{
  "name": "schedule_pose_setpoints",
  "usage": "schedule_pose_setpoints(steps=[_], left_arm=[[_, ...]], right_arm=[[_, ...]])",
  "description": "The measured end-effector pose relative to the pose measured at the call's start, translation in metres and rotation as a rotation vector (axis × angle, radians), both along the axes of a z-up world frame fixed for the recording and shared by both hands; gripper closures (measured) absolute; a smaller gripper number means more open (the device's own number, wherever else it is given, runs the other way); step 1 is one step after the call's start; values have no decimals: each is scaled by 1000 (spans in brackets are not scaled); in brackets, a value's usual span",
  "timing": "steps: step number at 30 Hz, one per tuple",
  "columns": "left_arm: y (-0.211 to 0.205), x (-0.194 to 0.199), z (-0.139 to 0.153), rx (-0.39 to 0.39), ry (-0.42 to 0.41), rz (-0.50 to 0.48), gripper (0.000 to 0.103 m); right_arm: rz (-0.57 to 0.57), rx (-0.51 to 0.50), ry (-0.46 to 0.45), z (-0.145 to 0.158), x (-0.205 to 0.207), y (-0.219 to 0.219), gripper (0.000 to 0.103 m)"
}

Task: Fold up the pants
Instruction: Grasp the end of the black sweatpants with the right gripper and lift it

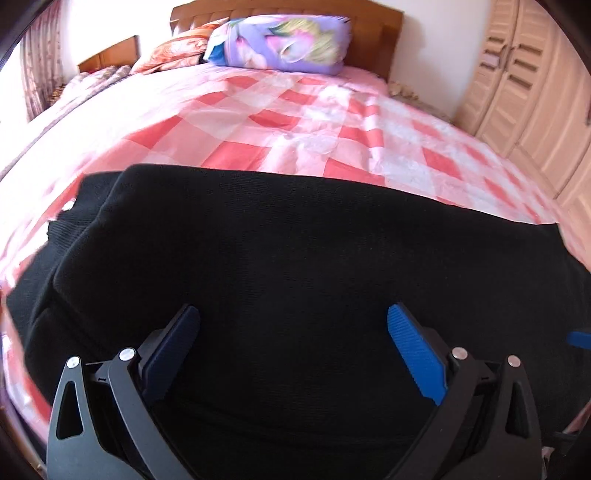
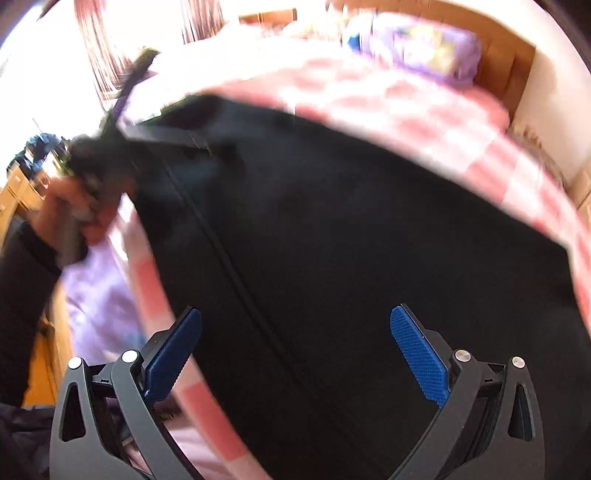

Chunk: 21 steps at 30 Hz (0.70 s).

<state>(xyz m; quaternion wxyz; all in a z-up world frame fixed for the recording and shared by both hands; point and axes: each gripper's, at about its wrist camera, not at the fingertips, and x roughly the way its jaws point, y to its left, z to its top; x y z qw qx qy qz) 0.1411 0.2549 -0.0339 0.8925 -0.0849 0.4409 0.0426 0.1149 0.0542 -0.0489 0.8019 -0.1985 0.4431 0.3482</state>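
Black pants lie spread flat on the pink checked bedspread, filling the lower half of the left wrist view. My left gripper hangs just above them, open, with nothing between its blue pads. In the right wrist view the same pants show a long seam running down the cloth. My right gripper is open over them near their left edge. That view is blurred by motion. The left gripper appears at the upper left of it, held by a hand, its fingers hidden.
A purple floral pillow and an orange one rest against the wooden headboard. A pale wardrobe stands right of the bed. Curtains hang at the left window. The bed's near edge lies below my right gripper.
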Motion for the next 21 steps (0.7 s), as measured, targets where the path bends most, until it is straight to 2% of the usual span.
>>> schedule_pose_setpoints(steps=[2, 4, 8, 10, 12, 14, 16, 19, 21], left_arm=[[-1, -2, 0, 35, -8, -23, 1], [-2, -2, -1, 38, -22, -10, 1], [-12, -9, 4, 50, -44, 18, 2], [-17, -25, 13, -7, -106, -5, 2], [-5, -57, 29, -115, -236, 1, 2], [26, -95, 39, -162, -336, 115, 2], [69, -130, 39, -173, -368, 313, 2], [121, -169, 30, -174, -327, 506, 2], [137, -190, 27, -173, -309, 569, 2]], right_arm=[[8, 29, 6, -1, -5, -11, 4], [25, 45, 18, -3, -7, -21, 4], [22, -16, 21, -4, -18, -15, 4], [14, -79, 31, 2, -16, -7, 4], [25, -51, -10, 23, -18, 12, 4], [94, -2, -81, 44, -28, 44, 4], [197, -4, -176, 60, -39, 94, 4], [347, -54, -281, 55, -54, 171, 4], [382, -103, -304, 38, -55, 214, 4]])
